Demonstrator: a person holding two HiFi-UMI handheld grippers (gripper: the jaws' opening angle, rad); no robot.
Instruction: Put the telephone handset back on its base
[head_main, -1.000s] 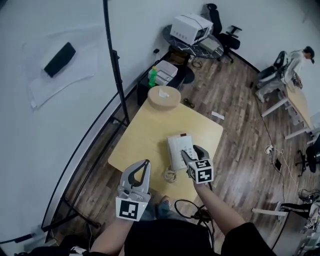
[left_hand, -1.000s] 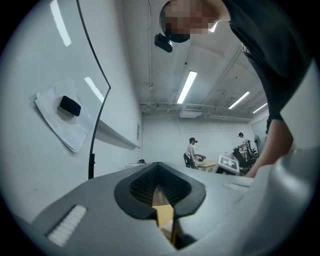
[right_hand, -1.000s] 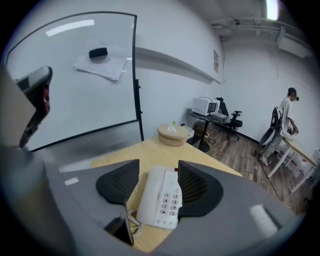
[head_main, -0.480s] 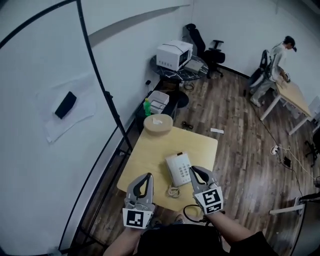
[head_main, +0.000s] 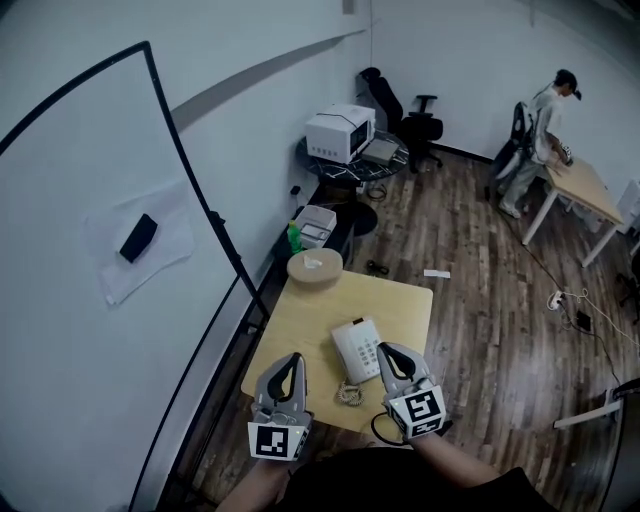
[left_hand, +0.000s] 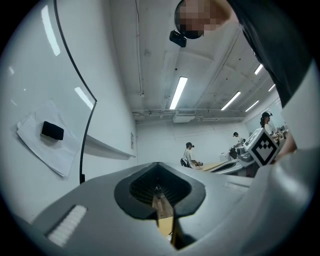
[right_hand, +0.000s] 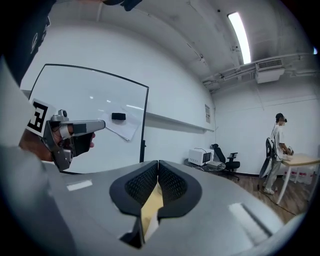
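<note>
The telephone handset (head_main: 345, 350) was seated on its base (head_main: 369, 346), just ahead of the right gripper (head_main: 388, 352) (so the task was judged done). Both it and the left gripper (head_main: 289, 362) were pressed together, empty, since nothing needed holding.

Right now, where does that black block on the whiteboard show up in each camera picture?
Head view: black block at the left, mid-height, on a paper sheet.
Left gripper view: far left, mid-height.
Right gripper view: left of centre, about mid-height.
Shared landmark: the whiteboard's black frame, just right of it in every view.
</note>
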